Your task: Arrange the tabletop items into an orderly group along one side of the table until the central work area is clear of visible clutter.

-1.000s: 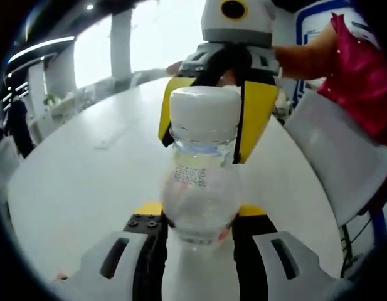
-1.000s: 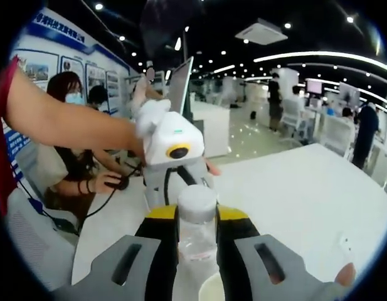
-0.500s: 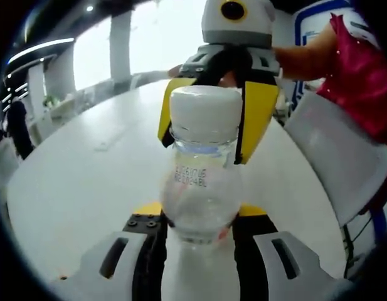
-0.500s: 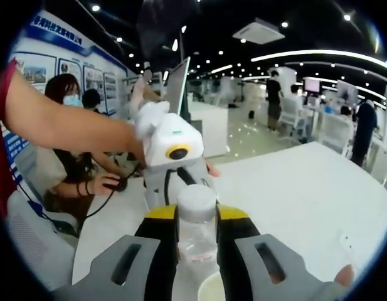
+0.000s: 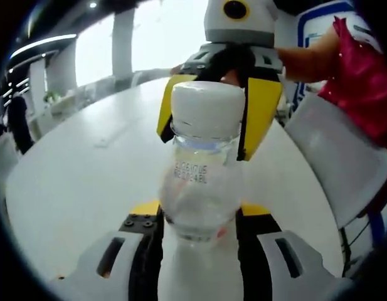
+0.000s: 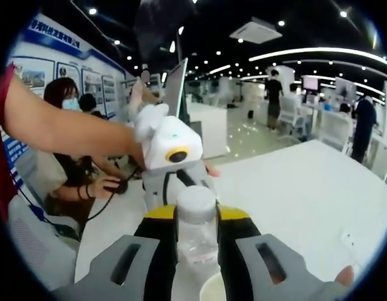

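Gripping a clear plastic bottle (image 5: 199,207) by its body, left tongs (image 5: 198,235) hold it upright; right tongs (image 5: 209,125) clamp its ribbed white cap (image 5: 207,110). Printed code on the shoulder is too blurred to read. Smooth white bench (image 5: 80,182) lies below both.

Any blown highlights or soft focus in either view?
Left gripper view: window behind is blown out white; the clear bottle is near the lens and slightly soft. Right gripper view: dim hall, ceiling lights flare into streaks; fisheye bends the white table edge.
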